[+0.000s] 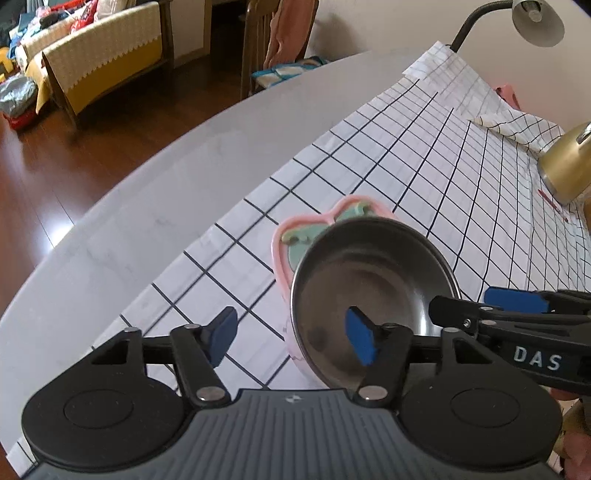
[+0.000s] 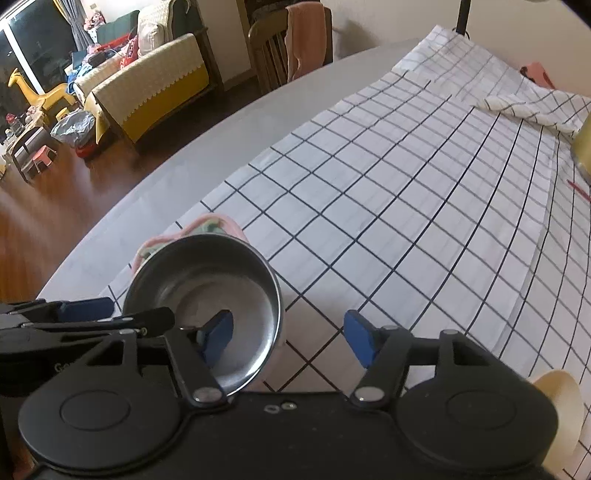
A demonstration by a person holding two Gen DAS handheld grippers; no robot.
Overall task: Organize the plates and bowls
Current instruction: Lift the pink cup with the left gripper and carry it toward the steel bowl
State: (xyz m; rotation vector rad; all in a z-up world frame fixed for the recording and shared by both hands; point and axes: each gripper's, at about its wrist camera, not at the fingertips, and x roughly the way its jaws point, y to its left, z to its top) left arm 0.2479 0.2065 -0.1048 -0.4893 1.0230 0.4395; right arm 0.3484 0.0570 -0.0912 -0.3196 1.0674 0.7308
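Observation:
A steel bowl (image 1: 369, 266) (image 2: 207, 273) rests on a pink plate (image 1: 277, 254) (image 2: 225, 221) with a green pattern, on the checked cloth (image 1: 406, 166). My left gripper (image 1: 291, 341) is open and straddles the bowl's left rim, one blue pad inside the bowl and one outside. My right gripper (image 2: 290, 341) is open and straddles the opposite rim the same way. Neither pair of pads touches the rim. In each wrist view the other gripper reaches in from the side: the right gripper (image 1: 465, 301), the left gripper (image 2: 129, 312).
A gold metal vessel (image 1: 565, 170), a folded checked cloth (image 1: 517, 125) and a red pen (image 1: 554, 203) lie at the far right. A lamp (image 1: 535, 18) stands at the back. A cream object (image 2: 561, 406) sits near my right gripper. The grey table edge (image 1: 147, 184) curves away to the left.

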